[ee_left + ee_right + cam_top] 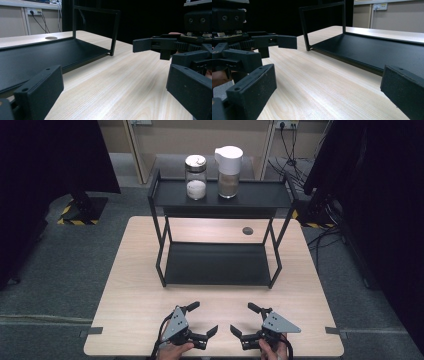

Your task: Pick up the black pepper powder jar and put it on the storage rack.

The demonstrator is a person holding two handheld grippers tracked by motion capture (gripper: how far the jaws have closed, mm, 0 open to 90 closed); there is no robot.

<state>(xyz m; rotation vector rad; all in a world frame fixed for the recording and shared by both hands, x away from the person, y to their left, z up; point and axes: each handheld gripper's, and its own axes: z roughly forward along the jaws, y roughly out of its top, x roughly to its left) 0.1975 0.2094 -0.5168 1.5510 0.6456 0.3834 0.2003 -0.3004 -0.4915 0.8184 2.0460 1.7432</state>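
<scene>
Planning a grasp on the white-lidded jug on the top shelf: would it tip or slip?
The white-lidded jug looks tall and narrow, so a high push would probably tip it. Its clear, seemingly smooth wall might slip. It appears partly filled, so likely moderately heavy.

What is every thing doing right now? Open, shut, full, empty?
left gripper: open, holding nothing
right gripper: open, holding nothing
glass jar: lid on, upright, partly full of white stuff
white-lidded jug: lid on, upright, partly full
rack: upright, bottom shelf bare
</scene>
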